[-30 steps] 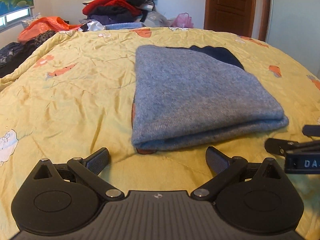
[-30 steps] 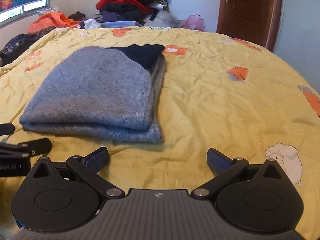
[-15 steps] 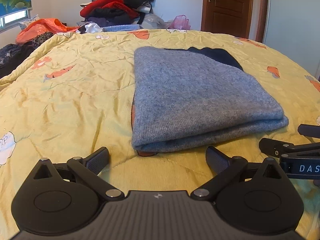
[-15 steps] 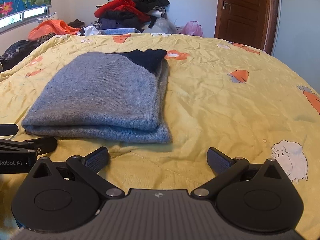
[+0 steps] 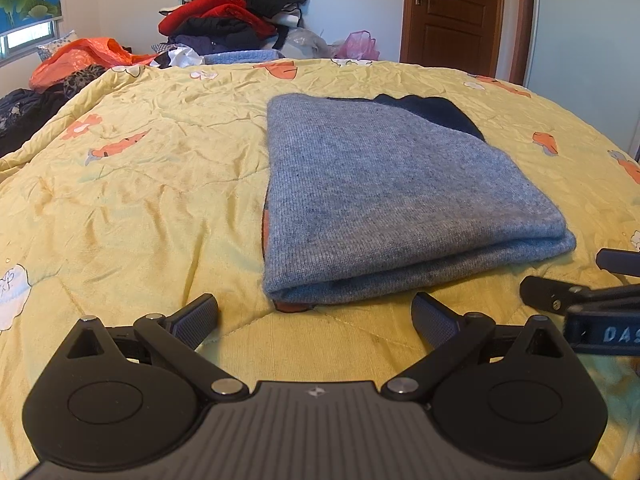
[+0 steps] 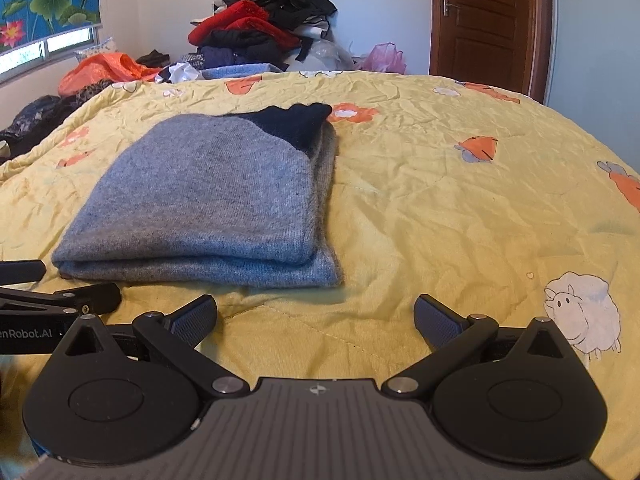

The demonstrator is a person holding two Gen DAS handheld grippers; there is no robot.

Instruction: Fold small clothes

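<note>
On the bed [image 5: 132,184] ahead, I see the folded sweater [image 5: 384,200] lying flat, its thick fold edge nearest both tools. My left hand-held gripper [image 5: 316,314] and right hand-held gripper [image 6: 316,316] sit spread apart, empty, just short of that edge. Bare quilt [image 6: 460,208] lies wide to the sweater's right.

Both views tilted up slightly; folded grey sweater [image 5: 392,200] sits lower in frame, more wall visible.
</note>
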